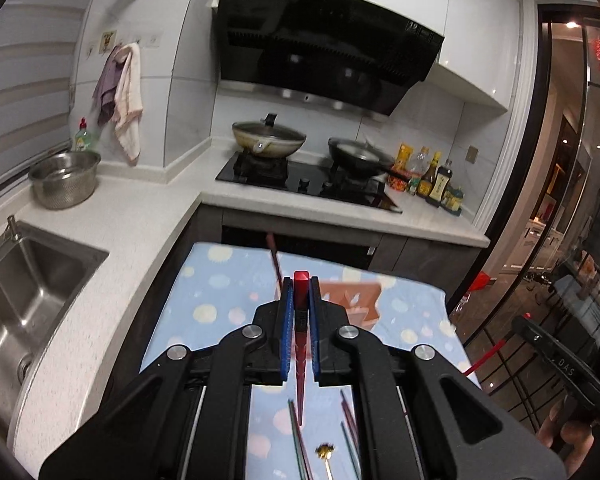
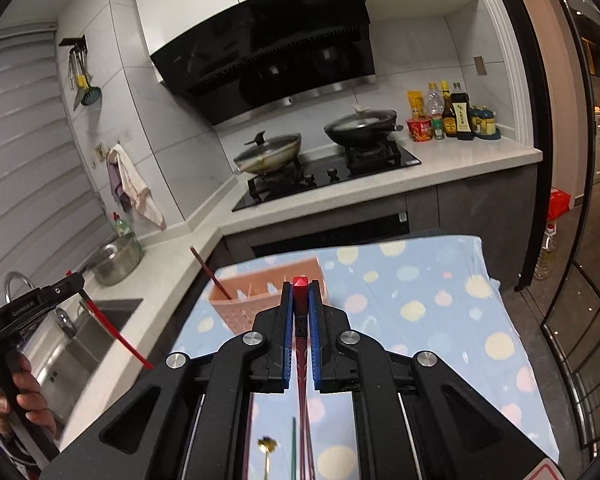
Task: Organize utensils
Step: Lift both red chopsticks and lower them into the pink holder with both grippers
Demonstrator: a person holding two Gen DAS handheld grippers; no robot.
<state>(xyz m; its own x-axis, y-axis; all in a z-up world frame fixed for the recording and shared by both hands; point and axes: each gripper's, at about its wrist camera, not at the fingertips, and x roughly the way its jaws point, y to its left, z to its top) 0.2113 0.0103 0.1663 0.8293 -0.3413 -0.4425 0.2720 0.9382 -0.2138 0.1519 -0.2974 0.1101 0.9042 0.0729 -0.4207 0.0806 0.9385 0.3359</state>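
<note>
My left gripper [image 1: 301,285] is shut on a red chopstick [image 1: 300,380] that hangs point down above the blue dotted tablecloth [image 1: 220,300]. Likewise, my right gripper [image 2: 300,286] is shut on a second red chopstick [image 2: 301,360]. Just ahead of both stands a pink utensil holder [image 2: 260,290] [image 1: 360,300], with one dark chopstick [image 2: 206,270] leaning in its left compartment. Below the grippers, a gold spoon [image 1: 325,451] [image 2: 267,445] and several chopsticks [image 1: 350,420] lie on the cloth. At the left edge of the right wrist view, a hand holds the left gripper [image 2: 76,280].
A steel sink [image 1: 32,280] and a steel bowl [image 1: 64,180] sit on the white counter to the left. Beyond the table are a stove [image 1: 300,180] with two lidded pans and sauce bottles [image 1: 432,180]. A glass door [image 1: 560,200] is to the right.
</note>
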